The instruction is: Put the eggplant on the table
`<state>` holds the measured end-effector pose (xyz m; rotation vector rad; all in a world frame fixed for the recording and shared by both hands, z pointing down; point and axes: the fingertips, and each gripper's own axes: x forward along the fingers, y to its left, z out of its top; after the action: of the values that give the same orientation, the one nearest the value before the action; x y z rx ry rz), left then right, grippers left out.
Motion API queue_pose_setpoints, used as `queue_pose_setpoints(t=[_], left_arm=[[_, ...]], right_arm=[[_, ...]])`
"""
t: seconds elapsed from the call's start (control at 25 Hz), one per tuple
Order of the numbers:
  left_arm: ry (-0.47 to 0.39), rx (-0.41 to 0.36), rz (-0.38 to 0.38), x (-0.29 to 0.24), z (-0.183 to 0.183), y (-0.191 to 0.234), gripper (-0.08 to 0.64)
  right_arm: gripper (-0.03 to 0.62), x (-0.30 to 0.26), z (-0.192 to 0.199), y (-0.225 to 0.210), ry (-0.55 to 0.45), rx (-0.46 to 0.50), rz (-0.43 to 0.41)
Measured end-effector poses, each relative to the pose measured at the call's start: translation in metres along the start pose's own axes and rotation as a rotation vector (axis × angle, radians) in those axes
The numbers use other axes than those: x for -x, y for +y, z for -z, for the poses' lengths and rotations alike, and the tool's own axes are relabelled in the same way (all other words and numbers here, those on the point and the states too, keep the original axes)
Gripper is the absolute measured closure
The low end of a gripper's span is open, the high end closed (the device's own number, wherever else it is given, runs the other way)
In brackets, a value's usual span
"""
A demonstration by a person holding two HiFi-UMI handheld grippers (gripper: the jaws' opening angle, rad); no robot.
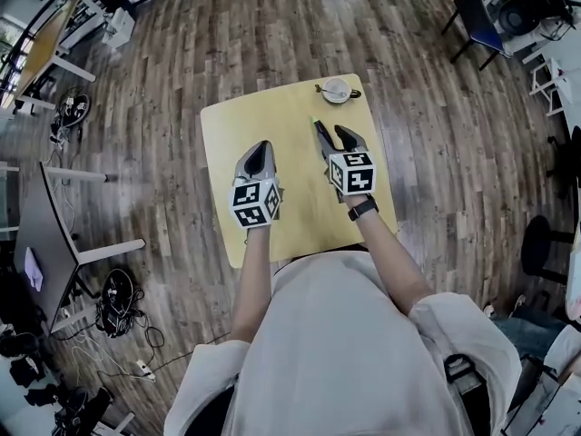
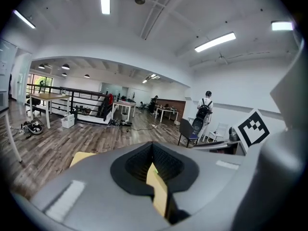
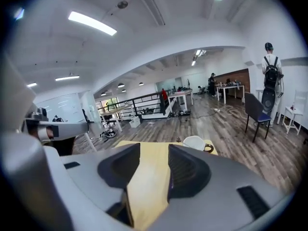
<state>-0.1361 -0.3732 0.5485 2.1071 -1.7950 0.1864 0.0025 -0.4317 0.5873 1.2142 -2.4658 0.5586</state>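
Observation:
A small yellow table stands in front of me. Both grippers hover over it, side by side. My right gripper is open, and its own view shows only bare tabletop between the jaws. A green tip shows at the end of its left jaw, on a dark slender shape that looks like the eggplant lying on the table; the jaw hides most of it. My left gripper has its tips together, with nothing held.
A white bowl with a dark handle sits at the table's far edge. A wooden floor surrounds the table. A blue chair stands far right, a grey desk and cables at left. A person with a backpack stands far off.

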Motion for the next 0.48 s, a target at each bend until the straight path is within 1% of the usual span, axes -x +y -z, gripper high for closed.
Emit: queue_pose_setpoints(t=[0.2,0.48], left_arm=[[-0.047,-0.024,0.001,0.007,-0.019,-0.006,0.551],[-0.107,-0.058,-0.002,0.013,-0.050,-0.012,0.549]], right_arm=[[0.437,0.022,-0.023,0.009,-0.085,0.031,-0.007],[0.508,0.041,-0.064,0.019,-0.178,0.155,0.009]])
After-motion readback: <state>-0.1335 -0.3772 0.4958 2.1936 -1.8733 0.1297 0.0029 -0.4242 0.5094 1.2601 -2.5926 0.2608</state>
